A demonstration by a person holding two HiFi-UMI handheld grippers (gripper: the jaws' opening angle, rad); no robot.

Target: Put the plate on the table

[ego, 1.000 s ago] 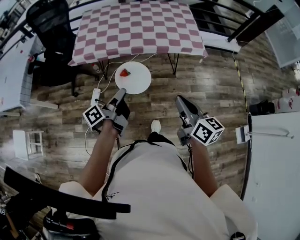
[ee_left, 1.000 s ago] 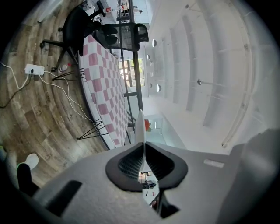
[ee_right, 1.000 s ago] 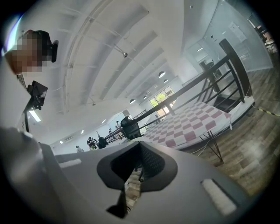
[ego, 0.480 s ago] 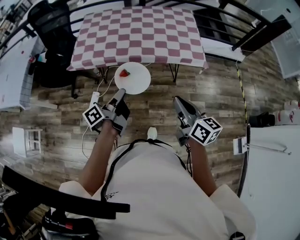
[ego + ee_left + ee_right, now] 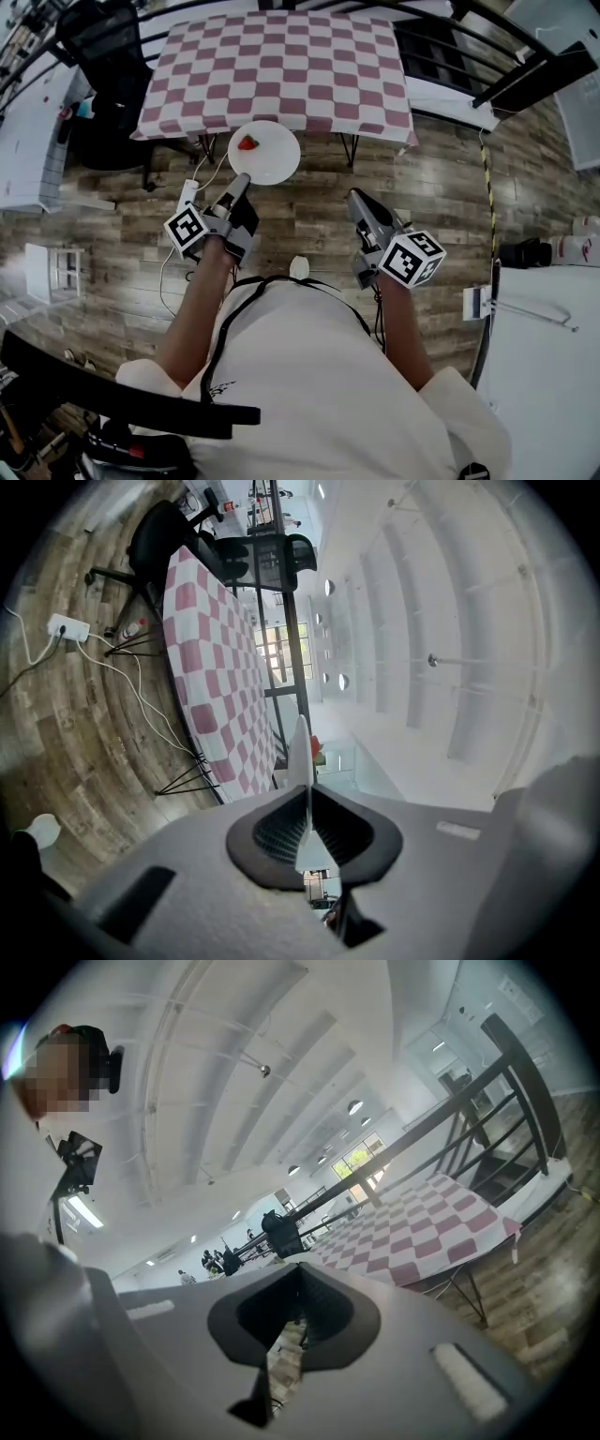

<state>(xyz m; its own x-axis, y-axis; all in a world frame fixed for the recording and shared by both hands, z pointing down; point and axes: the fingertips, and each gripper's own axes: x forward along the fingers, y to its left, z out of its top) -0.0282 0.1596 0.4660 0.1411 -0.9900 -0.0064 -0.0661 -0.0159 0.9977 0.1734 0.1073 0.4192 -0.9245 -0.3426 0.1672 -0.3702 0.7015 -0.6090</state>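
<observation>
The plate is in the air, not yet on the table. The left gripper holds it by its near rim, and it sits just short of the table's near edge, above the wooden floor and level in the head view. In the left gripper view the plate shows edge-on as a thin white blade running straight out from between the pads, and the left gripper has its jaws narrow and pressed on that rim from both sides.

The plate is round, plain white and shallow. It carries one strawberry, red with a green top, lying left of the plate's middle toward the rim. In the left gripper view the strawberry peeks out beside the plate's edge.

The table wears a red-and-white checked cloth that hangs over its near edge. The same cloth shows in the left gripper view.

The right gripper hangs apart to the right over the floor, pointing toward the table's near right corner. In its own view the right gripper has its jaws together with nothing between them.

A black office chair stands off the table's left edge. A white power strip with cables lies on the floor below the near left corner.
</observation>
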